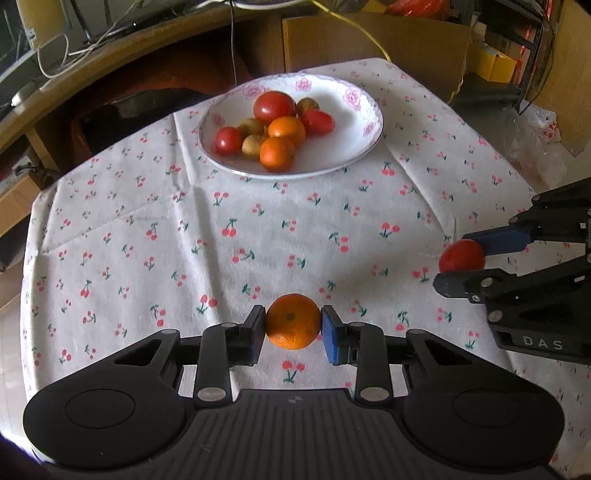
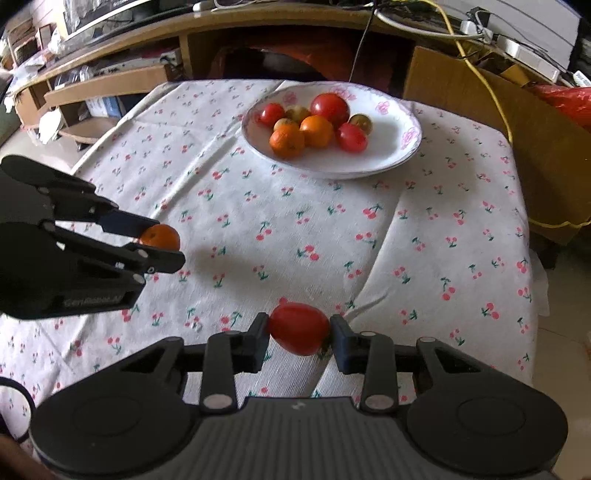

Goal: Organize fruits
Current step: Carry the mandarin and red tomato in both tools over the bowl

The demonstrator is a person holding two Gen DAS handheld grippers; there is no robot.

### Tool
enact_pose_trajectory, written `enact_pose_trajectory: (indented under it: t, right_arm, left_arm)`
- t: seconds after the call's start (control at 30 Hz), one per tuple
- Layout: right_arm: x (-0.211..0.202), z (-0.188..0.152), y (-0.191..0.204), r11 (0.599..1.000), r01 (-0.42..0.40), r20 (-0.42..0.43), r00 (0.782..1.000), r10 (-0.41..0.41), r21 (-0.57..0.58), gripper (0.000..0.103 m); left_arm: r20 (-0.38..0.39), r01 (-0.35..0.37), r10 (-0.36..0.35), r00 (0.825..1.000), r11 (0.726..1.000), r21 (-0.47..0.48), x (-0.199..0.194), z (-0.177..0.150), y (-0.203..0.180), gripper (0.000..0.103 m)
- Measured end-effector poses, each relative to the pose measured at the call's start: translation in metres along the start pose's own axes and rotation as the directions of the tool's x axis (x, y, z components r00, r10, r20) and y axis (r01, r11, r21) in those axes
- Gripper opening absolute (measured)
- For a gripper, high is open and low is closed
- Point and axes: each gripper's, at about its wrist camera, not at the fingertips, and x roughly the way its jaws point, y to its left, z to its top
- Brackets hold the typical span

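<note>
My left gripper (image 1: 293, 326) is shut on an orange mandarin (image 1: 293, 321) low over the cherry-print tablecloth (image 1: 184, 240); the same gripper (image 2: 166, 240) and mandarin (image 2: 160, 236) show at the left of the right wrist view. My right gripper (image 2: 299, 332) is shut on a red tomato (image 2: 299, 328), both pads pressing its sides. In the left wrist view that gripper (image 1: 456, 260) and tomato (image 1: 461, 255) sit at the right edge. Farther back, a white flowered plate (image 1: 354, 147) holds several tomatoes, two mandarins (image 1: 286, 130) and small brownish fruits.
The cloth-covered table (image 2: 443, 221) drops off at its right and left edges. Behind it stand a curved wooden desk (image 2: 258, 26) with cables, cardboard boxes (image 1: 369, 40) and a yellow cord (image 2: 491, 96). Bare cloth lies between the grippers and the plate (image 2: 384, 162).
</note>
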Motion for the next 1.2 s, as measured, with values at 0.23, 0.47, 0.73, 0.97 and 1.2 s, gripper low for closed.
enact_pose_trajectory:
  t: [0.23,0.47,0.73,0.97,1.2]
  right_arm:
    - [-0.004,0.013,0.0,1.0,0.003,0.031,1.0,-0.004,0.014,0.031]
    - [-0.007,0.022,-0.002,0.999,0.003,0.052,0.999,-0.005,0.033,0.031]
    - [-0.013,0.033,-0.004,0.999,0.0,0.081,0.997,-0.004,0.05,0.031]
    - [-0.017,0.045,-0.01,0.998,0.006,0.107,0.994,-0.013,0.065,0.031]
    - [-0.018,0.059,-0.017,0.996,0.01,0.128,0.992,-0.021,0.084,0.031]
  left_arm:
    - [0.019,-0.005,0.005,1.0,1.0,-0.001,-0.003,0.01,-0.004,0.04]
    - [0.038,-0.007,0.007,0.999,1.0,-0.007,-0.005,0.019,-0.006,0.04]
    - [0.065,-0.015,0.016,0.998,1.0,-0.014,-0.01,0.031,-0.006,0.04]
    - [0.085,-0.031,0.032,0.996,0.999,-0.017,-0.012,0.043,-0.004,0.04]
    - [0.104,-0.057,0.06,0.993,0.998,-0.026,-0.011,0.057,-0.001,0.04]
